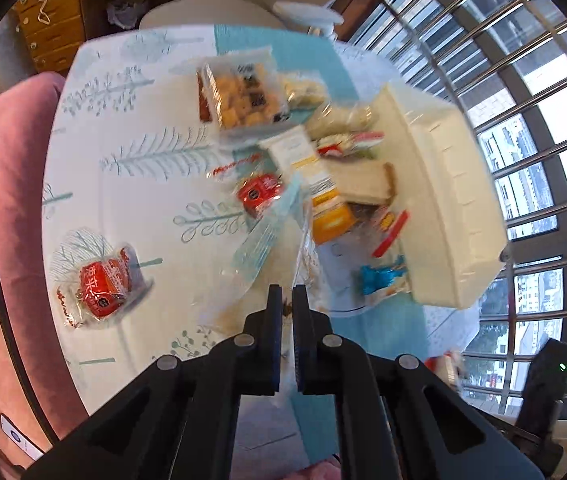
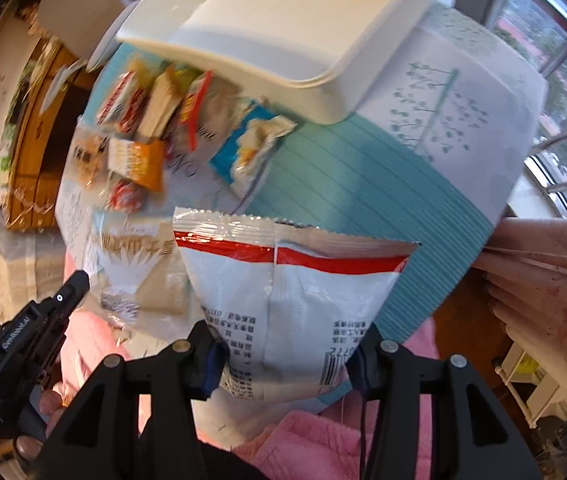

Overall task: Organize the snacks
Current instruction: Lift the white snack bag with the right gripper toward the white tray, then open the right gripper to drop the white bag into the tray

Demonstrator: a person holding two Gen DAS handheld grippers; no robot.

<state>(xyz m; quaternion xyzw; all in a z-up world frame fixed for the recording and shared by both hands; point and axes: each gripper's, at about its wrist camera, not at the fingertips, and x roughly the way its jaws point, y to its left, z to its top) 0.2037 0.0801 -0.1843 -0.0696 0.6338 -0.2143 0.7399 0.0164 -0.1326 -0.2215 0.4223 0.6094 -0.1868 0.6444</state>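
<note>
My left gripper is shut, pinching the edge of a clear-wrapped snack packet that hangs above the table. The same packet shows in the right wrist view, beside the left gripper. My right gripper is shut on a white bag with a red stripe, gripped by its two sides and held over the table edge. A white plastic bin stands on the table, and a pile of mixed snack packs lies against it.
A red packet lies alone on the tree-patterned tablecloth, and a clear tray of biscuits sits further back. A blue packet lies by the bin. A pink chair is at the left, with a barred window to the right.
</note>
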